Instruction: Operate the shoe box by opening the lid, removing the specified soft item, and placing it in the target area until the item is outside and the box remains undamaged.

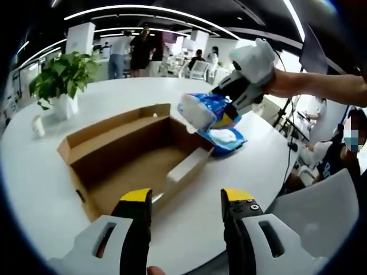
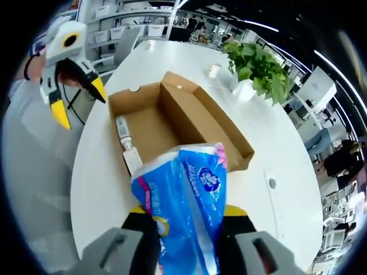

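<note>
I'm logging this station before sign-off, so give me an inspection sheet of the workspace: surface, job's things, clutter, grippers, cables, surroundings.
Surface: round white table, mostly bare.
Job's things: open cardboard shoe box, lid folded back; a small bottle lies inside. A blue tissue pack is lifted above the table past the box's end.
Clutter: potted plant and a small white object beside it.
Grippers: right gripper shut on the tissue pack; left gripper open, holding nothing, hovering near the box.
Cables: nothing seen on the table.
Surroundings: open office, people standing behind, ceiling light strips.
</note>
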